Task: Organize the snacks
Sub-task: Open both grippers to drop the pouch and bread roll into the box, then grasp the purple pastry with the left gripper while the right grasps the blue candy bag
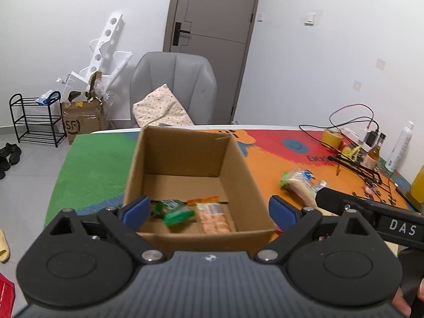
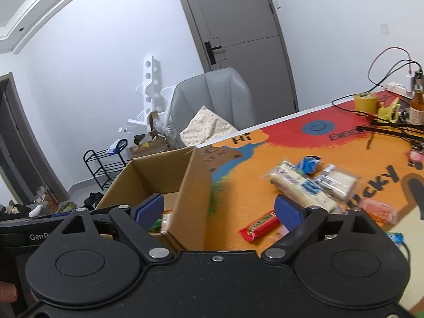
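Left gripper [image 1: 206,209]: jaws spread wide, nothing between the pads; poised over the near wall of the cardboard box [image 1: 239,164].
Right gripper [image 2: 220,212]: likewise wide and empty, beside the box's right wall.
Box contents: green packet [image 1: 176,211] and orange-pink packet [image 1: 215,217] flat on the floor, near edge.
Loose snacks: red bar [image 2: 261,225], pale wrapped rolls [image 2: 299,188], pink packet [image 2: 377,210] on the mat [image 2: 265,159]; blurred, exact count uncertain.
Step advised: reach for the red bar first, pads across its narrow width, then lower flat beside the packets.

Left gripper [image 1: 209,212] fingers spread wide, empty, right gripper [image 2: 220,209] likewise
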A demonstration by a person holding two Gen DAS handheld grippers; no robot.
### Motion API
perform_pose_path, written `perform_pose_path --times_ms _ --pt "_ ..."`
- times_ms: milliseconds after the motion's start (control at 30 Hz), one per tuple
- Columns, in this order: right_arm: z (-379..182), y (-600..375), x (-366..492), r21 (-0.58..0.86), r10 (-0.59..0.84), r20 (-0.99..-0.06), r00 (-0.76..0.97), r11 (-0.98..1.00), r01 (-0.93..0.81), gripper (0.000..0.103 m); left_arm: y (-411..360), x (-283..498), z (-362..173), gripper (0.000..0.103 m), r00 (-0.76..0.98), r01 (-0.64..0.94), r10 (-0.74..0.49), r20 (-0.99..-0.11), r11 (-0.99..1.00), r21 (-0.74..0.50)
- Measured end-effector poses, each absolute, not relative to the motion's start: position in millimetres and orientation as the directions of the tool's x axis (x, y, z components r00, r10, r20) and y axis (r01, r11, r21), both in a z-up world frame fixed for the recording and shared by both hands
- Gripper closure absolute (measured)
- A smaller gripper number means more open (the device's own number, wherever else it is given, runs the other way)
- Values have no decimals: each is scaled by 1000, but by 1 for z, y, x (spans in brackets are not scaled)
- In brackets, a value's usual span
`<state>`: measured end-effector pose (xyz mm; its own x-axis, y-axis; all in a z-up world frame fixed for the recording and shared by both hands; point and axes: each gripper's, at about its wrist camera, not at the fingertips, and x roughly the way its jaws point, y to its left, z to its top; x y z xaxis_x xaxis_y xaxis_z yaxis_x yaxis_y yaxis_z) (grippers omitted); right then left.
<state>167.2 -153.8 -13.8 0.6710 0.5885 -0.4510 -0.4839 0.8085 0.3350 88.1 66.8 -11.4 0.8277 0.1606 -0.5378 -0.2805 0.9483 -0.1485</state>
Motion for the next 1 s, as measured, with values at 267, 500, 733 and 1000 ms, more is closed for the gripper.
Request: perform_pose_path --times_ms 267,500,733,1000 --pt "-17 -187 163 338 568 -452 688 823 -457 1 35 86 -10 2 826 -252 149 -544 960 -119" --pt "-19 -216 157 356 556 -457 694 830 -430 0 13 84 -7 1 835 -215 104 -540 966 -146" --pt "-19 -244 146 346 524 -463 715 850 -398 0 -5 80 -4 1 839 -204 82 -539 964 -170" --pt "-23 -280 140 352 499 -483 720 863 -362 0 -23 77 -4 1 840 -211 72 -537 957 -201"
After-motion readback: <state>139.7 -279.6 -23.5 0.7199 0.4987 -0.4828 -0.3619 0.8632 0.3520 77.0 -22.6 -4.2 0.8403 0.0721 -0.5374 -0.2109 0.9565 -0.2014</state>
